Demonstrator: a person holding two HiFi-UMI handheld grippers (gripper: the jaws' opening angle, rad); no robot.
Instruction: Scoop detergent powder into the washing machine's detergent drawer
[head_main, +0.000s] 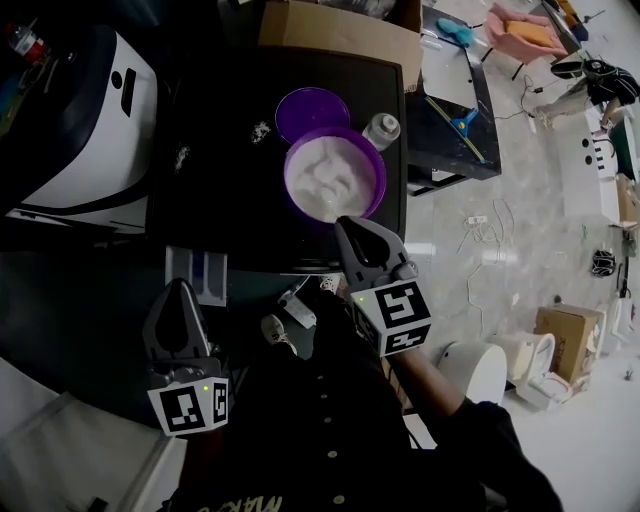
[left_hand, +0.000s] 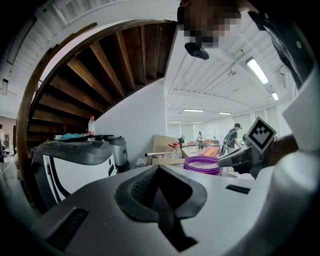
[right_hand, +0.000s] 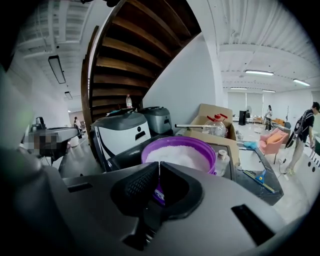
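A purple tub (head_main: 333, 178) full of white detergent powder stands on the black washing machine top (head_main: 220, 210), with its purple lid (head_main: 311, 112) lying just behind it. My right gripper (head_main: 343, 222) is at the tub's near rim and points at the powder (right_hand: 181, 154). Its jaws are shut tip to tip (right_hand: 159, 164), and nothing shows between them. My left gripper (head_main: 178, 286) hangs lower left, off the machine's front, also shut (left_hand: 159, 169) and empty. A white compartmented drawer (head_main: 211, 276) sticks out of the machine's front beside it.
A small clear bottle (head_main: 381, 129) stands right of the tub. Powder specks (head_main: 262, 130) lie on the lid area. A white and black appliance (head_main: 90, 130) sits left, a cardboard box (head_main: 340, 30) behind, a dark glass table (head_main: 452, 110) right. The person's shoe (head_main: 278, 332) is below.
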